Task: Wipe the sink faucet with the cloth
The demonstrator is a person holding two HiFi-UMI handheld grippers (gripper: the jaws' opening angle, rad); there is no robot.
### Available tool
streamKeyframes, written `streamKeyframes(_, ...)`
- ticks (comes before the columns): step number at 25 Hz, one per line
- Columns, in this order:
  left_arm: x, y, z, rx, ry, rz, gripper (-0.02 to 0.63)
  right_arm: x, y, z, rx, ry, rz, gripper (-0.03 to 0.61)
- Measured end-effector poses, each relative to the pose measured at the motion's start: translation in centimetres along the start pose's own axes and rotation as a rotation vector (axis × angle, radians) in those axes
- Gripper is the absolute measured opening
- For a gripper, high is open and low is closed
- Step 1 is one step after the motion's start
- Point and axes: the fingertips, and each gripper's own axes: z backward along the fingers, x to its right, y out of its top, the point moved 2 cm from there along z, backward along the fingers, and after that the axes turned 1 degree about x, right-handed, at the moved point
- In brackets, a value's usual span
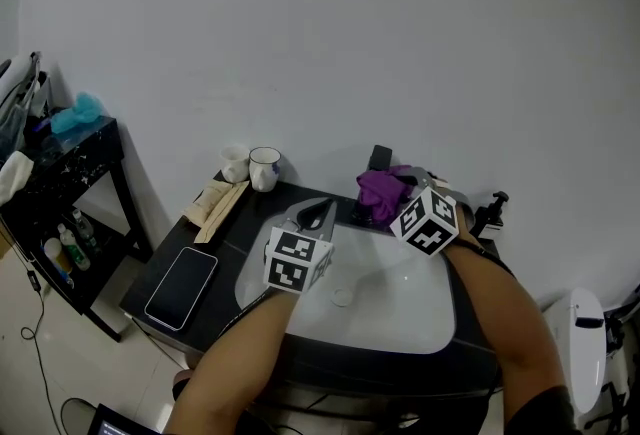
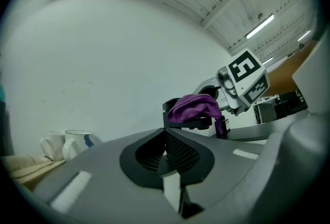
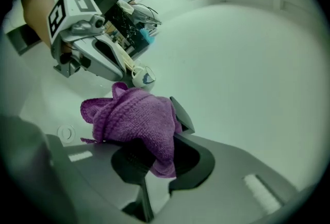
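Observation:
A purple cloth (image 1: 382, 191) is bunched over the black faucet (image 1: 379, 160) at the back of the white sink (image 1: 400, 308). My right gripper (image 1: 394, 200) is shut on the cloth and presses it against the faucet. In the right gripper view the cloth (image 3: 135, 117) fills the jaws, with the faucet's black edge (image 3: 182, 118) just behind it. My left gripper (image 1: 316, 214) hovers over the basin's back left, shut with nothing in it. In the left gripper view the cloth (image 2: 194, 107) drapes the faucet, and the right gripper (image 2: 242, 81) is behind it.
Two mugs (image 1: 250, 166) stand at the back left of the black counter. A phone (image 1: 182, 286) lies at its front left beside a tan packet (image 1: 216, 202). A pump bottle (image 1: 490, 212) stands right of the sink. A dark shelf unit (image 1: 66, 193) stands at left.

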Motion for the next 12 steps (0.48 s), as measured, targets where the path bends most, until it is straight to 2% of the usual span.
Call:
streamKeyframes(6,0.7,0.1,-0.5,-0.004,-0.028,-0.018,0.017,0.9,-0.4,-1.6,-0.038,-0.005,-0.023,0.063)
streamKeyframes(12,0.4,0.0,-0.4,0.0,-0.021,-0.018,0.018,-0.2,0.0,-0.8,-0.046,0.009,0.046,0.063)
